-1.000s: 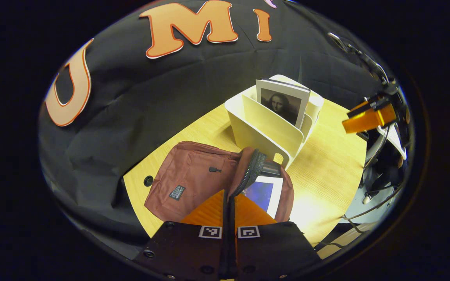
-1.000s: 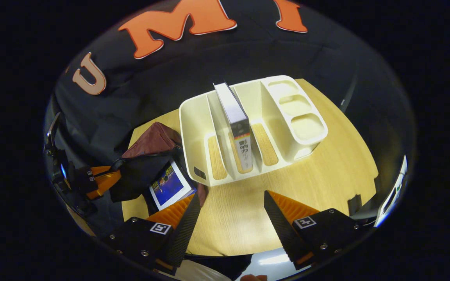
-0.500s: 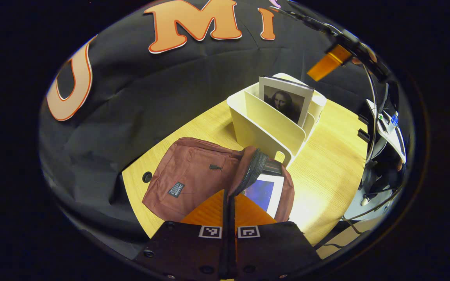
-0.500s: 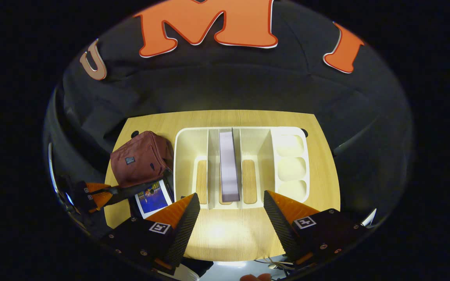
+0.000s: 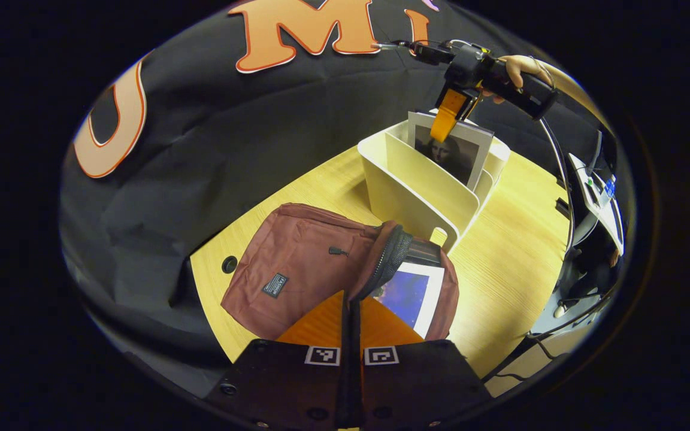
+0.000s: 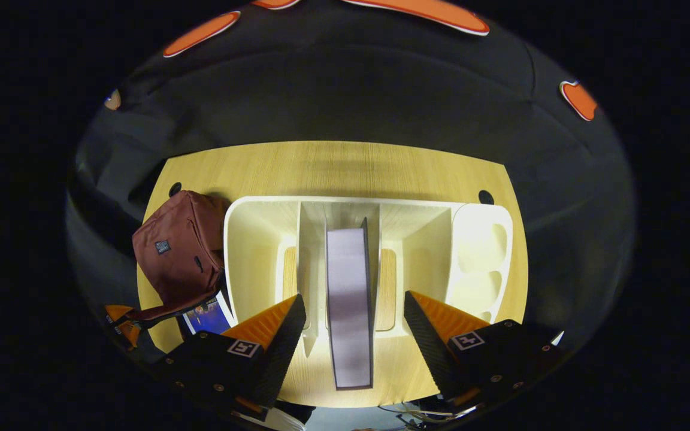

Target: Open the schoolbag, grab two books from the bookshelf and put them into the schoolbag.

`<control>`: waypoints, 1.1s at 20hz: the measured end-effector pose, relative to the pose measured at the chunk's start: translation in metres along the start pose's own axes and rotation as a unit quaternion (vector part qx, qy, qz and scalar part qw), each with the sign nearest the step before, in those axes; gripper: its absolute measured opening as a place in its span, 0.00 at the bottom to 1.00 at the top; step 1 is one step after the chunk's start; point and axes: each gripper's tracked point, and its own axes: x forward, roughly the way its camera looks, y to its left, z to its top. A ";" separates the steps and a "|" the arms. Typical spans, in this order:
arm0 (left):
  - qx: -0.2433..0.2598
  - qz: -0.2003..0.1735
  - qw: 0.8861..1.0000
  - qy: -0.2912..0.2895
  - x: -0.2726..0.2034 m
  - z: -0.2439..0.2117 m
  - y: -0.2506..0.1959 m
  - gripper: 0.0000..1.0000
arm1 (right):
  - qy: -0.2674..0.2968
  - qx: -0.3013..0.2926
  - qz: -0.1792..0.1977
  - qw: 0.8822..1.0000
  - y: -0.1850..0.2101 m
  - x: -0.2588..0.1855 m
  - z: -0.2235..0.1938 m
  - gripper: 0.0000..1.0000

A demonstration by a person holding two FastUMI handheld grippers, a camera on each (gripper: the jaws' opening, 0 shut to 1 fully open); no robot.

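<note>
The maroon schoolbag [image 5: 297,263] lies on the wooden table, its mouth held up by my left gripper [image 5: 351,297], which is shut on the zippered flap. A blue-covered book [image 5: 409,292] lies inside the bag. The cream bookshelf [image 5: 417,185] holds one upright book [image 5: 456,154] with a portrait cover. In the right gripper view I look straight down on that book's top edge [image 6: 350,281]; my right gripper [image 6: 354,298] is open with a finger on each side of it, not touching. The left gripper view shows the right gripper [image 5: 448,114] above the shelf, held by a hand [image 5: 516,63].
The shelf [image 6: 249,239] has several slots and a side section with round cups [image 6: 483,257]. The bag [image 6: 180,245] sits left of it. The table [image 6: 345,167] has two cable holes. Cables and equipment [image 5: 590,251] hang off the right edge.
My right gripper swung over the shelf and came down, so the upright book now stands between its open fingers. The left gripper kept its hold on the bag flap.
</note>
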 end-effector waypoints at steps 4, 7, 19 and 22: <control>-0.002 0.001 1.000 0.003 0.001 -0.001 0.000 0.01 | 0.023 0.010 0.004 1.000 0.001 0.012 -0.015 0.73; -0.002 -0.001 1.000 0.003 0.001 0.000 -0.001 0.01 | 0.021 0.014 0.002 1.000 0.003 0.004 -0.013 0.36; 0.006 -0.007 1.000 0.006 0.005 -0.001 -0.001 0.01 | -0.100 0.036 0.007 0.994 -0.009 -0.137 0.015 0.34; 0.015 -0.006 1.000 0.008 0.006 0.001 0.001 0.01 | -0.145 0.074 0.036 0.986 -0.009 -0.181 0.004 0.34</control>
